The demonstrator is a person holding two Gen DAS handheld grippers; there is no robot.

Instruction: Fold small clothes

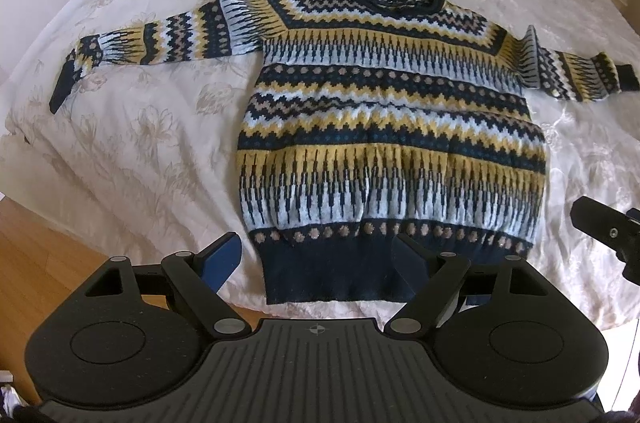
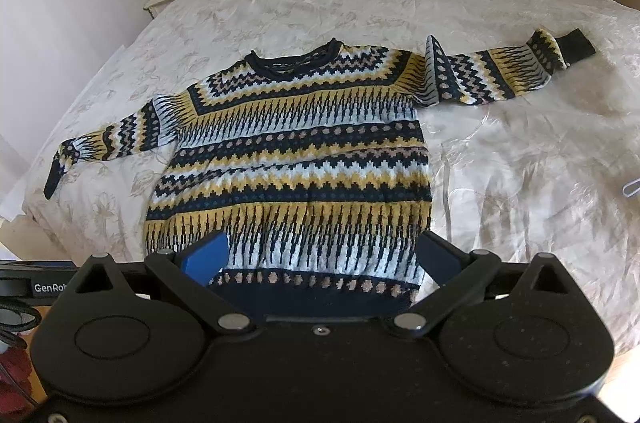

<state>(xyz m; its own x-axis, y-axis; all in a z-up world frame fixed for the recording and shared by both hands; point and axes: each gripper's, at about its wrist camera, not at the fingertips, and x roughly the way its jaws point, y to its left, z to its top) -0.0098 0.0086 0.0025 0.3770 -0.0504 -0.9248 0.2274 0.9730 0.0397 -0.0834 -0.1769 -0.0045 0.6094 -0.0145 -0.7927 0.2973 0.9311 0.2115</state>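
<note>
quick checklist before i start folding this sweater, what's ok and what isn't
1. Sweater lies flat, face up on the bed: ok.
2. Both sleeves spread out: left sleeve ok; right sleeve has a raised fold near the shoulder: not ok.
3. Left gripper open, empty, at the hem: ok.
4. Right gripper open, empty, over the hem: ok.
5. Hem straight: ok.

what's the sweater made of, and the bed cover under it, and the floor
Sweater: looks like a thick knit, wool or acrylic yarn, matte; stepped stitch patterns and ribbed navy hem show it.
Bed cover: a woven fabric with a slight sheen, perhaps satin or jacquard; pale floral figures and soft creases catch light.
Floor: seems wood or wood-look laminate, smooth; warm orange-brown with plank seams.
</note>
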